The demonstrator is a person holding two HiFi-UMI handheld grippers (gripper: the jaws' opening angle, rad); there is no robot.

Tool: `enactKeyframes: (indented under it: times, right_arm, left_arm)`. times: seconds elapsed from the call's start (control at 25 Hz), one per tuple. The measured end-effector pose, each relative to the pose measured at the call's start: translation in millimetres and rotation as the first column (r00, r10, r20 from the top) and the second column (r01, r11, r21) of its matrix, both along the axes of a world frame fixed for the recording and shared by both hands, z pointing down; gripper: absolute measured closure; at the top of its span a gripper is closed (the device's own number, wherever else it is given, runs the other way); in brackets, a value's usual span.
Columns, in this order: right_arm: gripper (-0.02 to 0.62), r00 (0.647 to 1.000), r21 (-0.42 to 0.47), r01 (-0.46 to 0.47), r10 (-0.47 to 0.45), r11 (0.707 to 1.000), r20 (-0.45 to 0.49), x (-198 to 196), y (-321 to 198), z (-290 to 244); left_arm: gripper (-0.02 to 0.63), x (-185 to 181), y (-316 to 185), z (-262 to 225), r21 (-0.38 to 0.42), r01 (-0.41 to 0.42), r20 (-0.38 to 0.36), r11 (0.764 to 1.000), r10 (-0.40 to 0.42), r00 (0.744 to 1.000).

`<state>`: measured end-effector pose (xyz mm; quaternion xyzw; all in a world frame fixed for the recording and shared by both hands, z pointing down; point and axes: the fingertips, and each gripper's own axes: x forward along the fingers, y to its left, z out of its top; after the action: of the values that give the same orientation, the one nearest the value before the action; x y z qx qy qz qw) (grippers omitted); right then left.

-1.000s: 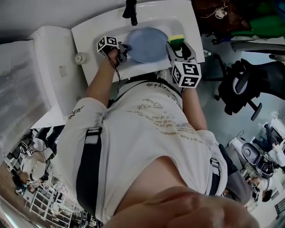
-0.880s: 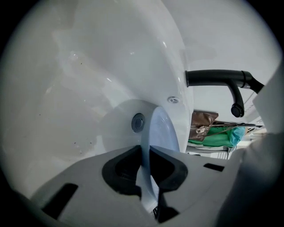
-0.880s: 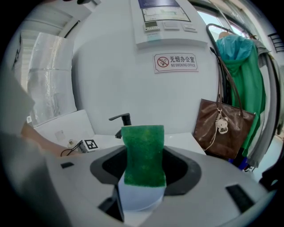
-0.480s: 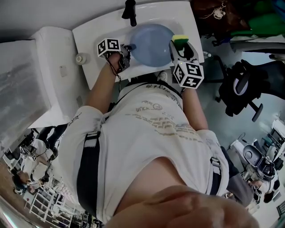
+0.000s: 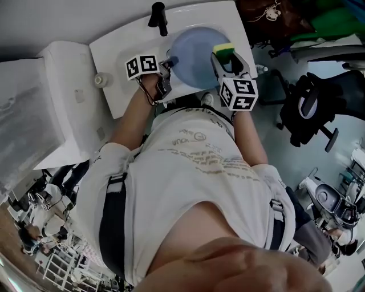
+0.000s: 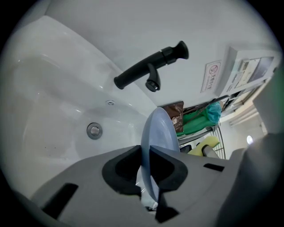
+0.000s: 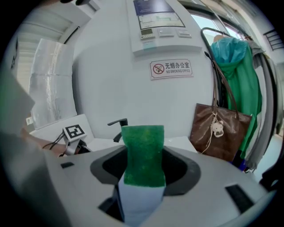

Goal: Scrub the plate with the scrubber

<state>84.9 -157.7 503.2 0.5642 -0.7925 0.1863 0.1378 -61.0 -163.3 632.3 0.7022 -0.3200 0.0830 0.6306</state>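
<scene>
White ceramic sink basin (image 5: 117, 54) sits in front of you. The round pale-blue plate (image 5: 194, 48) is held over the basin. Your left tongs (image 6: 145, 155) are nearly closed and pinch the plate's rim. Your right tongs (image 7: 142, 177) clamp a yellow sponge scrubber with a green scouring face (image 7: 143, 150). It is at the plate's right edge; contact unclear.

head cam steeply down; gripper cams close in, both show faucet (image 5: 158, 17).
</scene>
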Motion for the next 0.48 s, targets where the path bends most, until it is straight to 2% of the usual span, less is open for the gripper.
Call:
enactKeyframes:
  times: [0.12, 0.24, 0.48]
  right_arm:
    - [0.368, 0.998, -0.020, -0.007, 0.006, 1.000, -0.055, 8, -2, 4]
    - [0.368, 0.996, -0.088, -0.059, 0.052, 0.994, -0.076, 22, -5, 15]
    - [0.364, 0.989, -0.243, -0.125, 0.102, 0.962, -0.108, 46, -3, 42]
  left_arm:
    - [0.563, 9, 0, -18, 0.075, -0.030, 0.035, 0.997, 0.027, 0.999]
    - [0.563, 20, -3, -35, 0.131, -0.048, 0.055, 0.990, 0.041, 0.998]
    - [0.563, 36, 2, -49, 0.161, -0.070, 0.047, 0.985, 0.063, 0.997]
